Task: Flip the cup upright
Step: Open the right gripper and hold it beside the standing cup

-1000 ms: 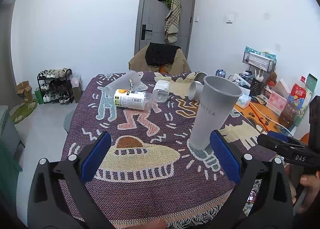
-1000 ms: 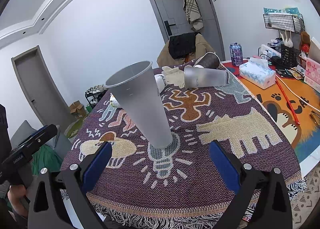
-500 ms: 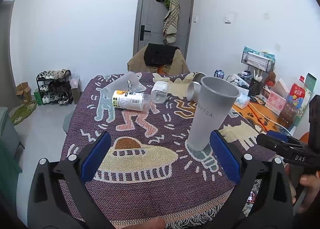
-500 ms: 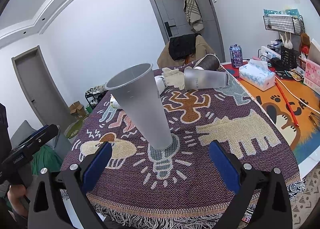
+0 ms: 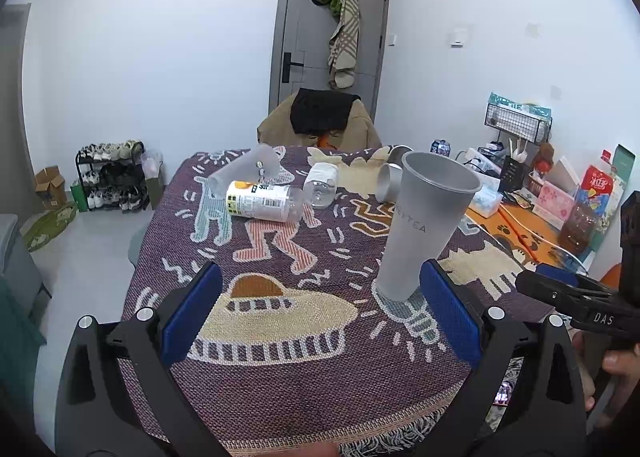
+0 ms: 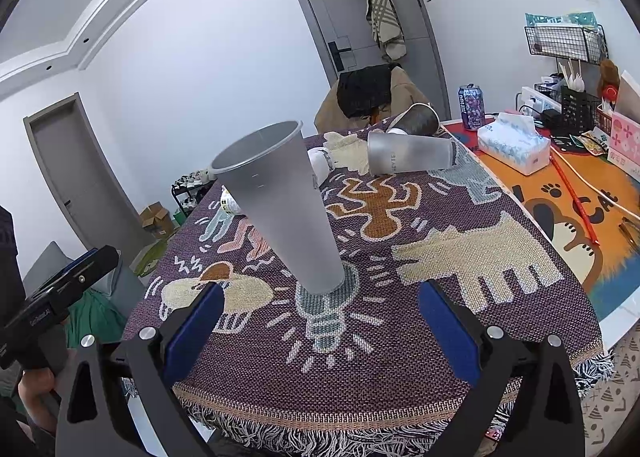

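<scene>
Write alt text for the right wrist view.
A tall grey cup stands upright, mouth up, on a patterned purple tablecloth, beyond the open right gripper, which holds nothing. Farther back a frosted cup and a dark cup lie on their sides, with a tissue box to the right.

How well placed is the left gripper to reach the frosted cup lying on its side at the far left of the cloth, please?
Probably yes: the left gripper is open, and bare cloth leads toward the frosted cup, though the labelled bottle lies just before it.
</scene>
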`<control>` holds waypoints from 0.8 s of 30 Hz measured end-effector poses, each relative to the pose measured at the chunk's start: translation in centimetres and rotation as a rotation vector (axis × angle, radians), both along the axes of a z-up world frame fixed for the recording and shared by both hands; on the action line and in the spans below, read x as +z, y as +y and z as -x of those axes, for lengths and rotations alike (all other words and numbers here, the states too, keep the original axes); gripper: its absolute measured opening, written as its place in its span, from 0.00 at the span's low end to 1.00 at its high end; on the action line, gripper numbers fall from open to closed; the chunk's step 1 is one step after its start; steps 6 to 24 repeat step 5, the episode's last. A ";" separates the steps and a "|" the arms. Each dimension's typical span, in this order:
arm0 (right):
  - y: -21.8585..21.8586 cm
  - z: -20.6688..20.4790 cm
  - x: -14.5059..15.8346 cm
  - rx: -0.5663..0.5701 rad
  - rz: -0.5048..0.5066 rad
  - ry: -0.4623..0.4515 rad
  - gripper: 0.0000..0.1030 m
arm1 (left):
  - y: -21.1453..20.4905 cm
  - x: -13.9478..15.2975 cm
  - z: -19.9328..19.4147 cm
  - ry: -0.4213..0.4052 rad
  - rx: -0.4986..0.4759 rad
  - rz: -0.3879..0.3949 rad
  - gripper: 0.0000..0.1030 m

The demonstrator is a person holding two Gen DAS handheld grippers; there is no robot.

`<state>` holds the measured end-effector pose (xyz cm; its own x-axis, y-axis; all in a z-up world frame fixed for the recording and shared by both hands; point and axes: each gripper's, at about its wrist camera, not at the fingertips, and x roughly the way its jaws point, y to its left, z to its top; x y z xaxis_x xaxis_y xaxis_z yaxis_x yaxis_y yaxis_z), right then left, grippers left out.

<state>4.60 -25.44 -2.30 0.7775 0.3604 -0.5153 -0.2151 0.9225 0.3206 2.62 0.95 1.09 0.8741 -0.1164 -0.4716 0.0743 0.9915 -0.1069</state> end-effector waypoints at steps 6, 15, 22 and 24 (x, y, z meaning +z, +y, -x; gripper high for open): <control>0.0 -0.6 -0.7 -0.005 0.010 0.022 0.93 | 0.3 -0.7 -0.1 0.012 0.003 0.012 0.95; 0.0 -0.6 -0.7 -0.005 0.010 0.022 0.93 | 0.3 -0.7 -0.1 0.012 0.003 0.012 0.95; 0.0 -0.6 -0.7 -0.005 0.010 0.022 0.93 | 0.3 -0.7 -0.1 0.012 0.003 0.012 0.95; 0.0 -0.6 -0.7 -0.005 0.010 0.022 0.93 | 0.3 -0.7 -0.1 0.012 0.003 0.012 0.95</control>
